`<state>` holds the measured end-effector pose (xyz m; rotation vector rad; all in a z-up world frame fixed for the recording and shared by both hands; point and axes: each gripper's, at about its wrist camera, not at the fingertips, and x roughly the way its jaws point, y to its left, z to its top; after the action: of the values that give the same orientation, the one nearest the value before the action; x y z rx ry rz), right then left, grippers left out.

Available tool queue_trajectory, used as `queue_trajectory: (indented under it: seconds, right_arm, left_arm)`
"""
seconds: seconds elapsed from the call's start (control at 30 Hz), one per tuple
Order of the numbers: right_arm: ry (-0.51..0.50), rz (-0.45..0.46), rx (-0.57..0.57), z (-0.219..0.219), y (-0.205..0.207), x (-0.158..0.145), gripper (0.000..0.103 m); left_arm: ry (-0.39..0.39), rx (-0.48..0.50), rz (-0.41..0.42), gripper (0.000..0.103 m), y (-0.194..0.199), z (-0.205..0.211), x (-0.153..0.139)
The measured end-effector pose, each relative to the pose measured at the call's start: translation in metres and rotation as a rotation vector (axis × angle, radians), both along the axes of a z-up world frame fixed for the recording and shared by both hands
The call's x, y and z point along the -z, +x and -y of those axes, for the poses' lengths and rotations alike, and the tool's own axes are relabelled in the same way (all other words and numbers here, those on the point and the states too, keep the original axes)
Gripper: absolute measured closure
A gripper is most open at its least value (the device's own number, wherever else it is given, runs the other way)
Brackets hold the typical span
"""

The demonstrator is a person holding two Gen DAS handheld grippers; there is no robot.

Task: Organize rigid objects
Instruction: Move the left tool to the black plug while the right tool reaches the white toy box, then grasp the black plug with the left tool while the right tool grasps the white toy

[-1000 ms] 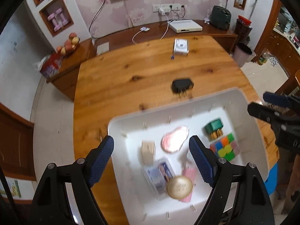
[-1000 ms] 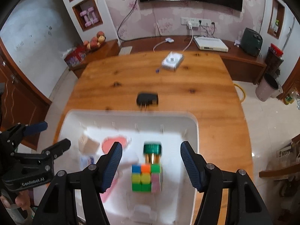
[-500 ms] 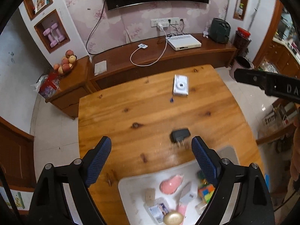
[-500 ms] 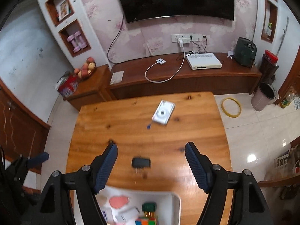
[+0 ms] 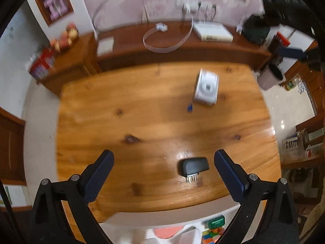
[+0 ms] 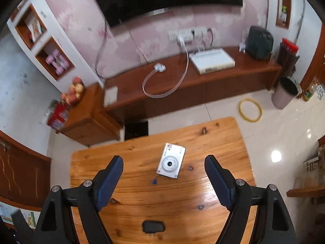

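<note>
A black plug adapter (image 5: 193,166) lies on the wooden table (image 5: 142,122), prongs toward me, just ahead of my left gripper (image 5: 163,160), whose jaws are opening with nothing between them. A white compact camera (image 6: 171,163) lies farther along the table; my right gripper (image 6: 163,168) hovers above it, jaws opening and empty. The adapter (image 6: 153,226) also shows at the bottom of the right wrist view. The white bin (image 5: 203,217) with a cube puzzle (image 5: 211,234) and a pink piece (image 5: 166,231) sits at the bottom of the left wrist view. The camera (image 5: 206,87) shows there too.
A small blue bit (image 6: 154,181) lies on the table beside the camera. Beyond the table's far edge stand a long wooden cabinet (image 6: 182,85), a side cabinet with fruit (image 6: 74,91), a waste bin (image 6: 284,93) and a yellow ring (image 6: 250,109) on the tiled floor.
Both grippers have moved away from the white bin toward the far part of the table. Both sets of jaws stand wider than before. The bin has slid to the bottom of both views.
</note>
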<state>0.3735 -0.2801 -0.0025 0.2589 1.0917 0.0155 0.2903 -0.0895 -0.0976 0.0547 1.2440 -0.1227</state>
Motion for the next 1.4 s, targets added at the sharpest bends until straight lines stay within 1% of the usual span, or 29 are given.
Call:
queue_trajectory:
  seconds: [0.07, 0.2, 0.3, 0.5, 0.57, 0.67, 0.73, 0.83, 0.9, 0.97, 1.0, 1.07, 1.17, 1.23, 1.4]
  right_arm:
    - [-0.005, -0.052, 0.003, -0.005, 0.014, 0.029, 0.020]
    - [0.026, -0.127, 0.012, -0.009, 0.036, 0.084, 0.020]
    - [0.008, -0.180, 0.006, -0.013, 0.048, 0.120, 0.020]
    - [0.007, -0.256, -0.007, -0.019, 0.059, 0.171, 0.020]
    - [0.000, -0.268, -0.014, -0.023, 0.061, 0.179, 0.020]
    - [-0.024, -0.287, -0.031, -0.027, 0.063, 0.187, 0.020]
    - [-0.063, -0.307, -0.041, -0.034, 0.065, 0.193, 0.020]
    - [-0.116, -0.343, -0.056, -0.038, 0.066, 0.203, 0.020]
    - [-0.118, -0.348, -0.063, -0.037, 0.065, 0.205, 0.021]
    - [-0.128, -0.354, -0.077, -0.037, 0.064, 0.204, 0.025]
    - [-0.133, -0.360, -0.084, -0.036, 0.064, 0.204, 0.034]
    - [-0.186, -0.372, -0.094, -0.037, 0.064, 0.202, 0.045]
    - [-0.178, -0.396, -0.098, -0.028, 0.061, 0.202, 0.046]
    - [-0.180, -0.392, -0.109, -0.022, 0.056, 0.203, 0.045]
    - [-0.185, -0.391, -0.125, -0.013, 0.046, 0.203, 0.045]
  left_arm:
    - [-0.014, -0.008, -0.053, 0.004, 0.004, 0.007, 0.030]
    - [-0.049, -0.032, -0.119, 0.004, 0.010, 0.018, 0.070]
    - [-0.080, -0.062, -0.157, 0.004, 0.012, 0.023, 0.087]
    - [-0.125, -0.130, -0.190, 0.004, 0.015, 0.021, 0.105]
    - [-0.160, -0.142, -0.213, 0.004, 0.015, 0.019, 0.108]
    - [-0.148, -0.147, -0.219, 0.004, 0.016, 0.020, 0.108]
    - [-0.136, -0.158, -0.235, 0.004, 0.017, 0.019, 0.110]
    - [-0.162, -0.175, -0.271, 0.004, 0.020, 0.015, 0.116]
    - [-0.169, -0.176, -0.278, 0.004, 0.019, 0.014, 0.116]
    - [-0.160, -0.167, -0.282, 0.004, 0.019, 0.015, 0.116]
    - [-0.158, -0.162, -0.284, 0.004, 0.020, 0.014, 0.118]
    - [-0.144, -0.149, -0.290, 0.004, 0.019, 0.016, 0.119]
    - [-0.126, -0.129, -0.301, 0.004, 0.014, 0.021, 0.121]
    - [-0.109, -0.119, -0.293, 0.004, 0.013, 0.022, 0.119]
    - [-0.040, -0.083, -0.292, 0.005, 0.011, 0.031, 0.115]
